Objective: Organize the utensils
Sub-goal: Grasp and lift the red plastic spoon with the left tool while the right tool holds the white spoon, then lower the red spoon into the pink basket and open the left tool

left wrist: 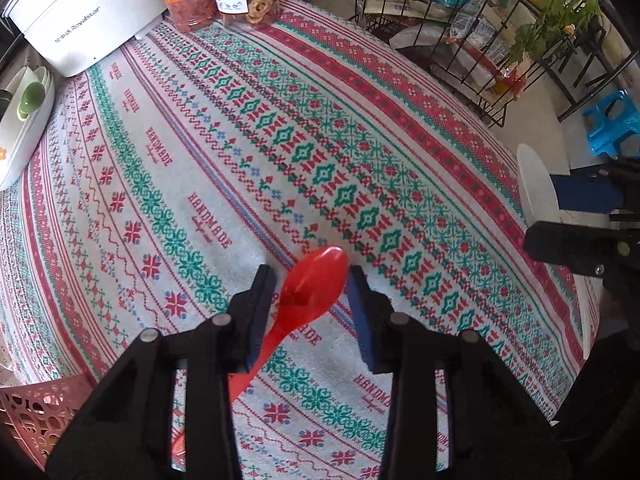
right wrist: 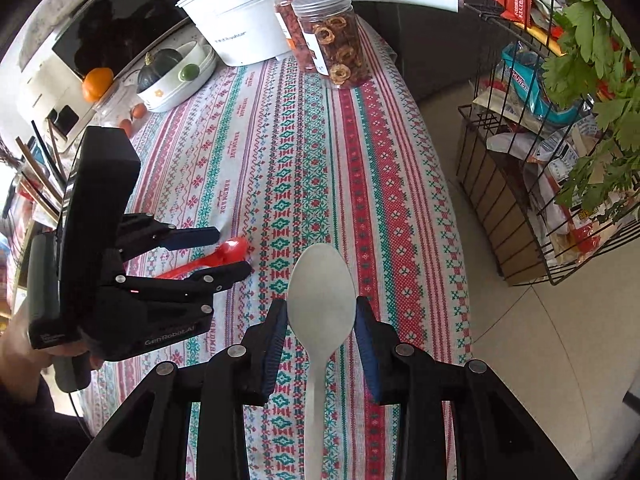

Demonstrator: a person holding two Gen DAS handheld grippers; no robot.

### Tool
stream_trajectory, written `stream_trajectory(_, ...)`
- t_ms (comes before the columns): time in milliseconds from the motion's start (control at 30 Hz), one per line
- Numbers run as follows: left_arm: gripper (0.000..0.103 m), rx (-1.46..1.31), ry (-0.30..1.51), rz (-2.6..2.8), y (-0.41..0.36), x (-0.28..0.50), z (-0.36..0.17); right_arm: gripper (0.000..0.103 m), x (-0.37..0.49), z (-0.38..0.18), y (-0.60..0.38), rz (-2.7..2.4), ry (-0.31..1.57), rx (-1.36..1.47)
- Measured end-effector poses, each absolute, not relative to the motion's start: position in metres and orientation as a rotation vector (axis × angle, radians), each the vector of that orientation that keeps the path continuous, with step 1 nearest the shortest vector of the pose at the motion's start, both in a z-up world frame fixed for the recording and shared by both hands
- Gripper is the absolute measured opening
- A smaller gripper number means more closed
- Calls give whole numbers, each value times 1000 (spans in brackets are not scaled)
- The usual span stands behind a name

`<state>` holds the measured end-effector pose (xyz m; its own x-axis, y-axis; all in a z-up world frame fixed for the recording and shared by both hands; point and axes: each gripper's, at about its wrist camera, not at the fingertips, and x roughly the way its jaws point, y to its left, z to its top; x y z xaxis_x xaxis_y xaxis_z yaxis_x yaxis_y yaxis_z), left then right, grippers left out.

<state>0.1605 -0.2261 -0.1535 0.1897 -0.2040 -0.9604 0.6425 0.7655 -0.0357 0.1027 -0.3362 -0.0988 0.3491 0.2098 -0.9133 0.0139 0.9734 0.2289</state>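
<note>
A red plastic spoon (left wrist: 308, 288) lies on the patterned tablecloth (left wrist: 280, 140), bowl pointing away, between the fingers of my left gripper (left wrist: 312, 284). The fingers stand apart on either side of the bowl, open; whether they touch it I cannot tell. In the right wrist view the left gripper (right wrist: 230, 250) straddles the red spoon (right wrist: 224, 254). My right gripper (right wrist: 322, 312) is open around the bowl of a white spoon (right wrist: 322, 300) that lies on the cloth, handle running back under the gripper. The white spoon (left wrist: 536, 184) and right gripper's blue pad also show at the left view's right edge.
A white Royalstar cooker (right wrist: 240, 32), two jars of dried fruit (right wrist: 336, 44) and a white dish with a squash (right wrist: 176, 76) stand at the table's far end. A pink perforated basket (left wrist: 36, 412) sits near left. A black wire rack (right wrist: 540, 160) with packets and greens stands right.
</note>
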Motion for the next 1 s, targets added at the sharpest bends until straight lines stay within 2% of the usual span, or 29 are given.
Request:
stream_trajectory(67,28,424,1241,-616,-228,156,-153,34,102,-98,-336,126,1207,215)
stream_trajectory(200,28,393,1213,-596,-222,150,-147,34,101,-93,-334,120,1193,214)
stream_trajectory(333,28,304,1130,-587,-195,133,-118,34,97,-78,-327,130,1141,217)
stream_trajectory(800,28,-10,691,-479,-45,62,15,34,83,-32,-262,211,959,197)
stream_trajectory(1000,28,-112,450,-330,10,64,41,34,84,-30,-240,237,936,192)
